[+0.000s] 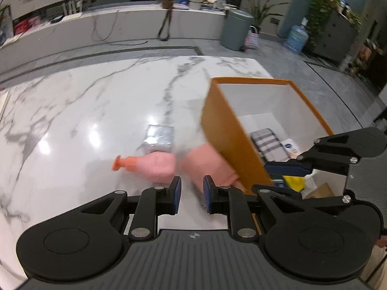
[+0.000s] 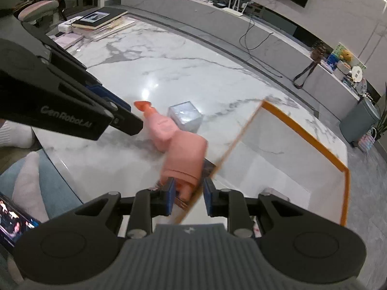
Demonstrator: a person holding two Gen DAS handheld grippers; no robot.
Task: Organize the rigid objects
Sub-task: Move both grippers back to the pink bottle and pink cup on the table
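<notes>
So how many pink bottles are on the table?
2. One pink bottle with an orange cap lies beside the shiny cube. The other lies nearer, against the orange box. More could be hidden behind the box.

**Blur and box wall hid much of the scene**

The pink bottles (image 1: 160, 166) were smeared by motion blur, their outlines lost. The second bottle's lower part was hidden behind the orange box (image 1: 229, 142). Items inside the box were partly covered by the right gripper (image 1: 321, 162).
</notes>
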